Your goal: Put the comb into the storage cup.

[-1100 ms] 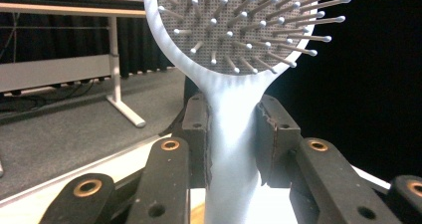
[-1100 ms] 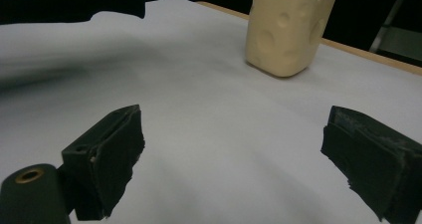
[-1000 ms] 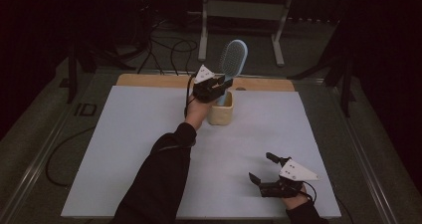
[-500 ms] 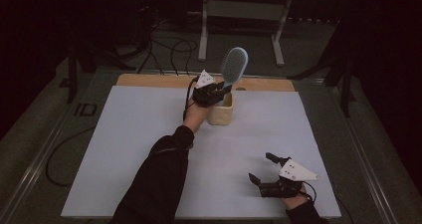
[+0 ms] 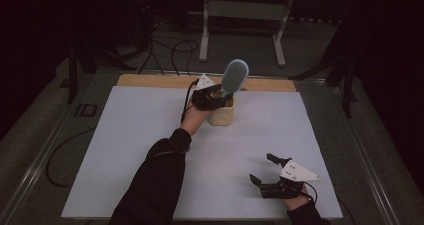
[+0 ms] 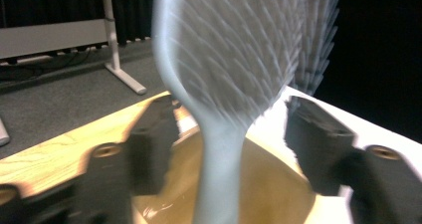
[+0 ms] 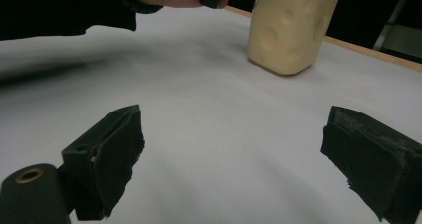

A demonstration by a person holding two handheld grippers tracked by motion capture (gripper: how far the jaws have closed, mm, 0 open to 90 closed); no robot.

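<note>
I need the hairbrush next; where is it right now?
In the high view the hairbrush stands handle-down in the cream cup at the table's far middle, between the open jaws of the left tongs.

Nothing really readable here, honestly. No labels, brand names or numbers I can make out on anything. There's a dark mark at the left edge of the table (image 5: 86, 109), too blurry to read.

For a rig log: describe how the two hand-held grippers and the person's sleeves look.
Each gripper, the left gripper and the right gripper, has a black body, two blocky black fingers with rough-edged pads, and a pale three-cornered plate on top. A thin black cable trails from each. Brass-coloured inserts sit in the finger bases. The sleeve is dark and long.
</note>
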